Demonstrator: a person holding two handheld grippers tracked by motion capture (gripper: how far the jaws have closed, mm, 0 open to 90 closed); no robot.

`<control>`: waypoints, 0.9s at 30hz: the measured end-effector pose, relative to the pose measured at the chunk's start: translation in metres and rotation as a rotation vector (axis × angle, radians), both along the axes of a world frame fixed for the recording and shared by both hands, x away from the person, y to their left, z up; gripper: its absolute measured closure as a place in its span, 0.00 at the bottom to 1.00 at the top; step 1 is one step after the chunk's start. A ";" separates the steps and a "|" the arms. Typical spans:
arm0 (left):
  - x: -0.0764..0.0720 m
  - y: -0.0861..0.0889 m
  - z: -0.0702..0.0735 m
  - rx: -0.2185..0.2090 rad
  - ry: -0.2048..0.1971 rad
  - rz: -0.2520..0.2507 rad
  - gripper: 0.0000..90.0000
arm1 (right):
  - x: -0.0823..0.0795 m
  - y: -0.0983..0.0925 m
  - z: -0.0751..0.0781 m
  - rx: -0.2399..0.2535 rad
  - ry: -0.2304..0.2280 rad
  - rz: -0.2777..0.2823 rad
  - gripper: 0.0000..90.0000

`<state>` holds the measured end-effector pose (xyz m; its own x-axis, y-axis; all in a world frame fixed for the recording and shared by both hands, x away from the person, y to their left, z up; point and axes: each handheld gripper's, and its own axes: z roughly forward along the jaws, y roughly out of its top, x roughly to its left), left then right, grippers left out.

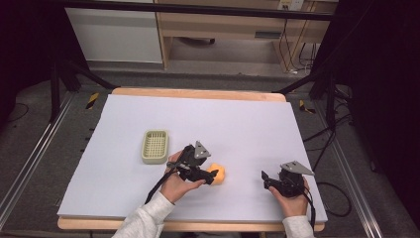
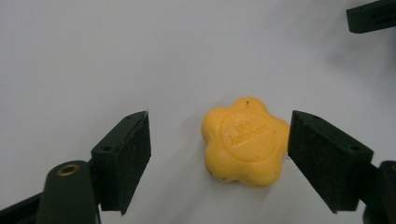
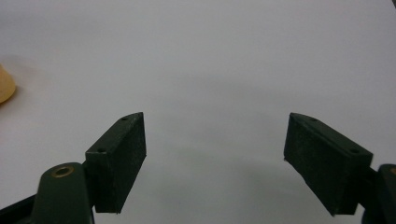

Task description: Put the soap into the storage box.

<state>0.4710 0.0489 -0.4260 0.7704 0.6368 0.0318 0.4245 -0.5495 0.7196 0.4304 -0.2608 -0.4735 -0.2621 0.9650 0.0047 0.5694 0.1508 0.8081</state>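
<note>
Black jaws of the left gripper (image 2: 218,154) stand apart around the orange flower-shaped soap (image 2: 245,141), which lies on the table (image 1: 247,124) near its front middle, close against one pad. The left hand (image 1: 174,186) angles in low. Right gripper (image 1: 270,179), jaws apart, rests nearby. A green soap dish (image 1: 155,146) sits left.

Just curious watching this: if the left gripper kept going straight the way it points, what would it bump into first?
The left gripper would most likely meet the yellow flower-shaped soap first: it lies on the table between the open jaws, close to one pad; whether they touch is unclear.
</note>
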 end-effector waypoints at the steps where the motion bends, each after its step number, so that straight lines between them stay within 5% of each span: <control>1: 0.000 -0.001 0.000 0.004 0.001 -0.004 0.23 | 0.000 -0.001 0.000 -0.001 -0.005 -0.001 0.24; 27: 0.001 -0.022 -0.017 0.098 0.038 -0.054 0.18 | -0.001 -0.001 0.000 -0.001 0.001 0.001 0.24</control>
